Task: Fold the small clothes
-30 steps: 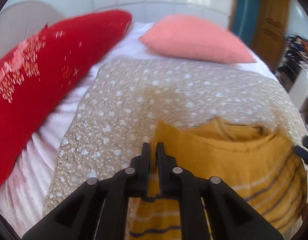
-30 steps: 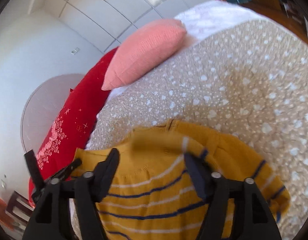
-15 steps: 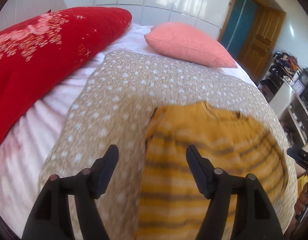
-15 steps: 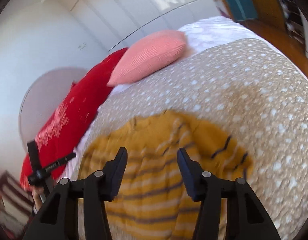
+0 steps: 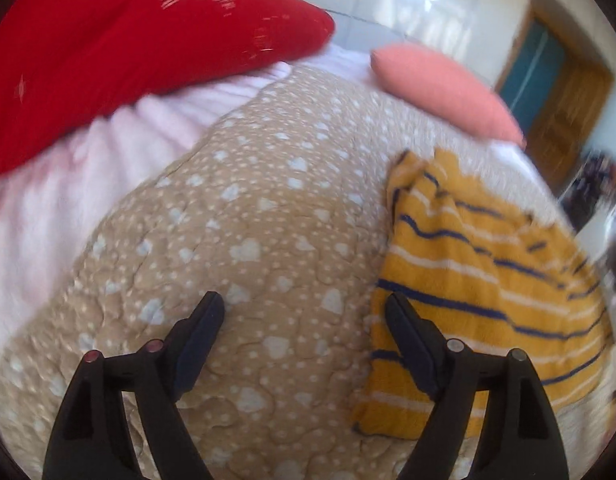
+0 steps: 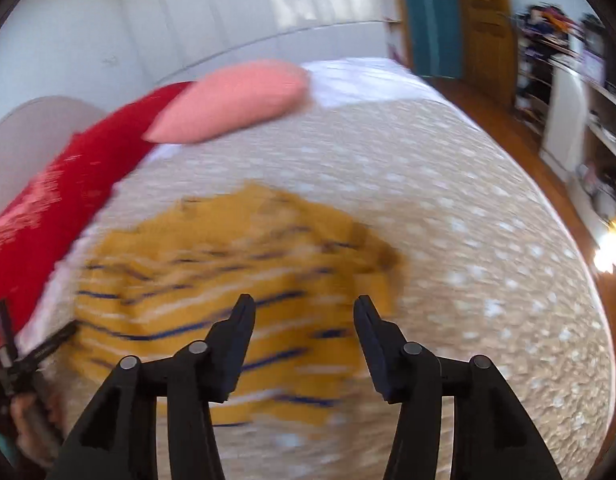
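Both tongs hang wide and hold nothing: the left tongs [image 5: 304,314] over the dotted quilt [image 5: 268,208], the right tongs [image 6: 304,312] above the striped yellow sweater [image 6: 236,280]. It lies folded on the bed, likely released so the fold can settle.

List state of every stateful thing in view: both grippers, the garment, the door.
Left gripper: open, empty, above the quilt.
Right gripper: open, empty, above the sweater.
Mustard-yellow knit sweater with navy and white stripes: released, folded, lying on the quilt.
Beige quilt with white hearts: spread over the bed.
Brown wooden door: open or shut, cannot tell.
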`<state>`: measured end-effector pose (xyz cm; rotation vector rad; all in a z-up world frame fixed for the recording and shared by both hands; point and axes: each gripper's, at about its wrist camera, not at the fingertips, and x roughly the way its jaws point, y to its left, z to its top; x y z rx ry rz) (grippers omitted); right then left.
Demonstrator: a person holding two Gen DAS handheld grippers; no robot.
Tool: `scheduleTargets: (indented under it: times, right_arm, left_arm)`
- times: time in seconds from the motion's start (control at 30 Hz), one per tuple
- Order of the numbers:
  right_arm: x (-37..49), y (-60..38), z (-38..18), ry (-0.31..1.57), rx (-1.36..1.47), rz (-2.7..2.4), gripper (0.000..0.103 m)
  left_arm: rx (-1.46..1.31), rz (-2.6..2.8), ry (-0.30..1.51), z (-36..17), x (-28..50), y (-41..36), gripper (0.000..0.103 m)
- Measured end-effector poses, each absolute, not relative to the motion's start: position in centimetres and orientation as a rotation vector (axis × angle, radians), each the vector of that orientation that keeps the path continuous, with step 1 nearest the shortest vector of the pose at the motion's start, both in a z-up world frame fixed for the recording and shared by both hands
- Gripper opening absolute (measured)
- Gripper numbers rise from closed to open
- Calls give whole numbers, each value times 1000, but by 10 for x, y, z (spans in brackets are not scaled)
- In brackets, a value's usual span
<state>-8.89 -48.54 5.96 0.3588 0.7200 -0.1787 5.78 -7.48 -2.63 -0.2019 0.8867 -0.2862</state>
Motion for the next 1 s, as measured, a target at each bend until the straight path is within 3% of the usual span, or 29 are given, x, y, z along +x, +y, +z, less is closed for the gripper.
scheduleTargets:
  times: [0.1,0.33,0.43,0.83,0.87,0.93,0.97,1.0]
  right_arm:
    - [-63,-434,66,749,310,-58,65]
    - [20,-292,40,853,154,135,67]
    - [52,-250,30,889,112,145,73]
    - [138,-196,-26,985,-181,-208,84]
    - [138,-191,-28,961,-214,-227,82]
    - [135,-191,-27,944,-215,-225,62]
    - [132,-192,-23,937,-215,-230,40]
    - [129,-196,-19,931,-200,-220,25]
  left_arm:
    - [-328,-344,849,-24,50,-48,82]
    - [-336,-325,780,-13,37,-11,82]
    - [-347,-270,771,-13,39,6,83]
    - [-463,-272,802,-17,50,36,84]
    - [-467,-273,803,-17,50,37,84]
    - [-475,-272,801,-15,49,39,84]
    - [-477,-270,799,-14,48,40,84]
    - [-479,-267,798,-14,48,40,84]
